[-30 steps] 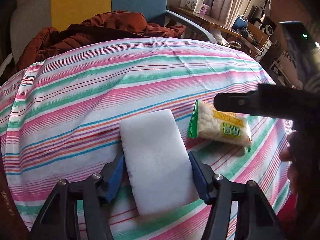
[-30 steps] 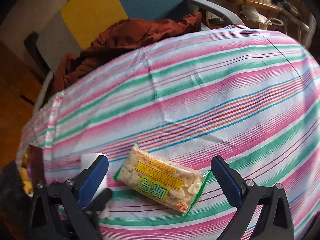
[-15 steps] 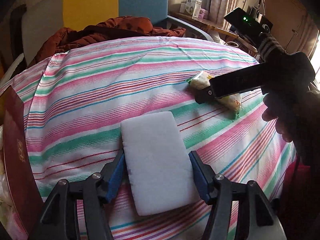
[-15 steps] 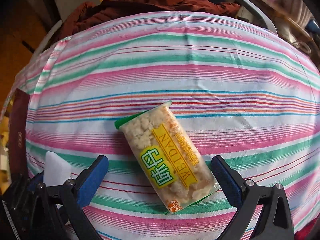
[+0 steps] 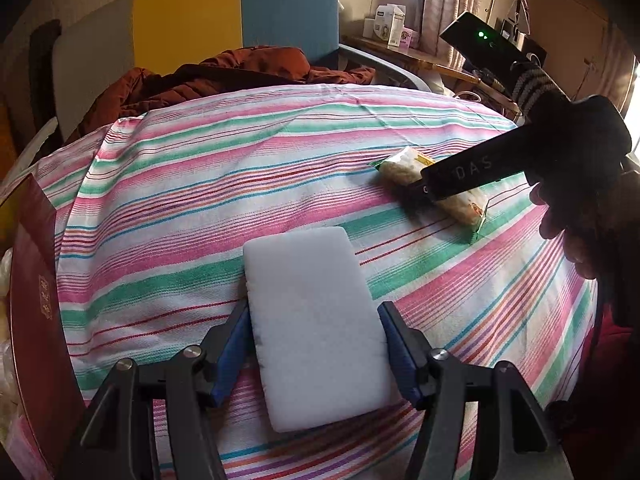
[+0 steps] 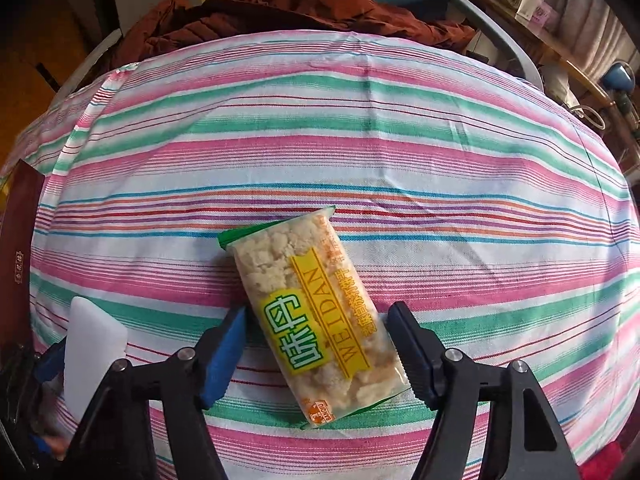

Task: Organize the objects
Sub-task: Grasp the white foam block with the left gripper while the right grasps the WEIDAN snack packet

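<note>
The snack packet (image 6: pixel 320 312) lies on the striped cloth (image 6: pixel 360 152), slanted, its lower half between the blue pads of the right claw (image 6: pixel 320 354). Those jaws have just been closing around it; the right pad looks to touch the packet's edge, but on the left a sliver of cloth seems to show, so I cannot tell whether the grip is firm. The packet is clear plastic with green ends, a yellow label and pale crumbly pieces inside.

The left claw (image 5: pixel 316 350) is about half open and clamped on a white foam block (image 5: pixel 316 320), both blue pads pressed flat to its long sides. The block juts forward over the cloth. In the left wrist view the right claw (image 5: pixel 424 194) reaches down onto the packet (image 5: pixel 404 166) well off to the right, with the person's hand (image 5: pixel 576 232) behind it.

The cloth has pink, green, white and thin blue and red stripes and covers a table. At its left edge stands a dark red box (image 5: pixel 36 300). Beyond the far edge a rust-brown jacket (image 5: pixel 224 76) is heaped on a chair with grey, yellow and blue panels (image 5: pixel 224 12). Further back, a wooden shelf (image 5: pixel 420 56) by the window holds small boxes, beside a curtain (image 5: pixel 444 4).
</note>
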A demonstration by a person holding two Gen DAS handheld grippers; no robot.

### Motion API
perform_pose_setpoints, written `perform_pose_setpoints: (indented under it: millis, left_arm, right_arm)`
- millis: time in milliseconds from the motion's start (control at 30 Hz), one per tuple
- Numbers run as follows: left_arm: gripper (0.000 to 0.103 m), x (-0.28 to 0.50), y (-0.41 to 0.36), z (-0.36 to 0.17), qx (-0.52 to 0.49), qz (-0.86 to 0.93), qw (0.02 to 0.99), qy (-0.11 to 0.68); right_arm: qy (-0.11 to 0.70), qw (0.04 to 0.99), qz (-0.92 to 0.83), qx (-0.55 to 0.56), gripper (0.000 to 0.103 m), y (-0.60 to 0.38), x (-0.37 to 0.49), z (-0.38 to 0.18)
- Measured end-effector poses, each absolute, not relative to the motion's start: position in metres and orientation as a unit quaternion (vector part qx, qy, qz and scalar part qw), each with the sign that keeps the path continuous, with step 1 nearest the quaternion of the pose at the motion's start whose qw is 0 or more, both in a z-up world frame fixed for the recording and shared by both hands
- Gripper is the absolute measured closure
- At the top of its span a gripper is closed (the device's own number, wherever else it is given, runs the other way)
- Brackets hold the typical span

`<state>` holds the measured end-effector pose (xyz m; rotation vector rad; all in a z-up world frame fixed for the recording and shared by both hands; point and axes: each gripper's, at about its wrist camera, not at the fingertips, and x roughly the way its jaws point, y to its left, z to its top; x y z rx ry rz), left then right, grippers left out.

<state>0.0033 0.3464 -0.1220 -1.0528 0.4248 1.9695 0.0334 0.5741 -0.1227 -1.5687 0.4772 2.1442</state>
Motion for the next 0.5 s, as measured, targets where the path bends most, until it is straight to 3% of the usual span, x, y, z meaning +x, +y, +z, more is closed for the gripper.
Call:
perform_pose_setpoints:
  millis: [367,500]
  left_arm:
    - [0.038,0.004,0.348,-0.123,-0.416,0.789,0.418,0.175]
    - [0.04,0.006,0.349,-0.123,-0.412,0.79,0.416,0.184]
  right_arm:
    - [0.166,0.223,0.776,-0.566,0.031,0.568,0.033,-0.122]
    - [0.162,0.22,0.782,-0.56,0.045,0.56,0.032,-0.117]
